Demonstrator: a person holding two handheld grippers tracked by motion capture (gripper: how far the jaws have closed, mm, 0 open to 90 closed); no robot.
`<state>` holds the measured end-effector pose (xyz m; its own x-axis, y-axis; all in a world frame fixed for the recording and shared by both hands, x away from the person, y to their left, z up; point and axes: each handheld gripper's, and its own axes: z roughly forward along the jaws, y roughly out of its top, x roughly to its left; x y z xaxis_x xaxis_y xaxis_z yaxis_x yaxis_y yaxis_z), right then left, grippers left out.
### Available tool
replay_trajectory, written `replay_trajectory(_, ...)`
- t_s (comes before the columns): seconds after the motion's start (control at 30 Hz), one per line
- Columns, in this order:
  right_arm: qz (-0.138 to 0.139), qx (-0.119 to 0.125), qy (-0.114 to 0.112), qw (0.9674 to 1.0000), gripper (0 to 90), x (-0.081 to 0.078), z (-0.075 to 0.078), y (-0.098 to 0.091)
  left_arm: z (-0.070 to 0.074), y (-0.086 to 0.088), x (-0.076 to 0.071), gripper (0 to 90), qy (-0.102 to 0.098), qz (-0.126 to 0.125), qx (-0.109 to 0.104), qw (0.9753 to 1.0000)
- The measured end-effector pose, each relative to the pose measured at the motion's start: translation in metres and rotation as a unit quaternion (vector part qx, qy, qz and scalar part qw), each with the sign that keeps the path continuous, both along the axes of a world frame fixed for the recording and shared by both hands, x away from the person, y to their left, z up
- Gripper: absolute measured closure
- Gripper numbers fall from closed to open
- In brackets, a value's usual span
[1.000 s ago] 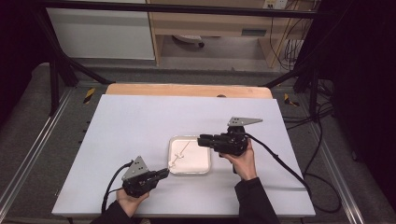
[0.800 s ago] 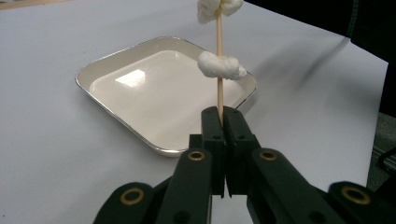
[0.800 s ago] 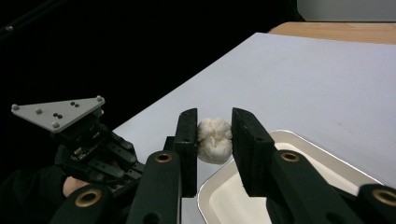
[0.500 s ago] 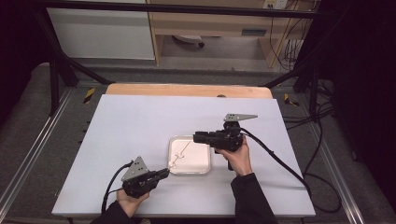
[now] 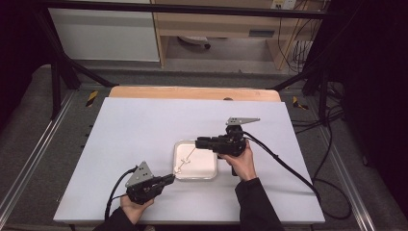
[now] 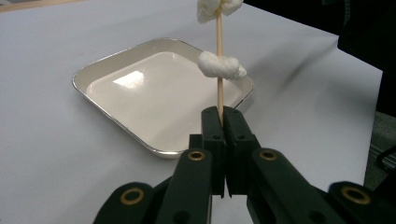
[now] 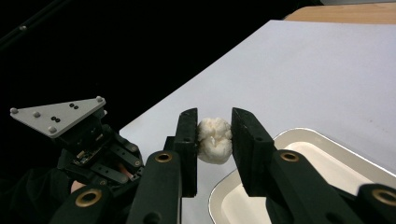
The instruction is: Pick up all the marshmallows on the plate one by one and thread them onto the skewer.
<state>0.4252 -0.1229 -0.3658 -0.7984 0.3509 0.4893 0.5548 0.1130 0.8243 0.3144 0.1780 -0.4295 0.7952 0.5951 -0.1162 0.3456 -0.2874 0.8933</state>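
Pulling the top lump off the skewer

We have the wooden skewer (image 6: 219,56) slanting over the white tray (image 5: 207,171): the left gripper (image 6: 223,122) is clamped tight on its lower end, and the right gripper (image 7: 214,133) pinches the top white lump (image 7: 214,139). A second lump (image 6: 219,65) sits lower. Next, we judge, a straight pull along the stick, then a drop into the tray.
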Motion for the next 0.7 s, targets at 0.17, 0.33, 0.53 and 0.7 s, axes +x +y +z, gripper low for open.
replay_trajectory(0.17, 0.006, -0.005, 0.006, 0.9999, 73.3, 0.0, -0.004, 0.003, 0.0, 0.0, 0.0, 88.5, 0.001, 0.001, 0.002, 1.0)
replay_trajectory(0.33, 0.011, 0.0, 0.012, 0.9999, 74.3, -0.001, -0.007, 0.005, -0.001, 0.0, 0.0, 88.5, 0.002, 0.001, 0.0, 1.0)
replay_trajectory(0.53, 0.014, 0.003, 0.015, 0.9998, 75.1, -0.004, -0.011, 0.009, -0.001, 0.0, 0.001, 88.5, 0.005, 0.002, -0.003, 1.0)
replay_trajectory(0.7, 0.014, 0.005, 0.016, 0.9998, 75.2, -0.006, -0.014, 0.012, -0.002, 0.0, 0.0, 88.5, 0.008, 0.002, -0.003, 1.0)
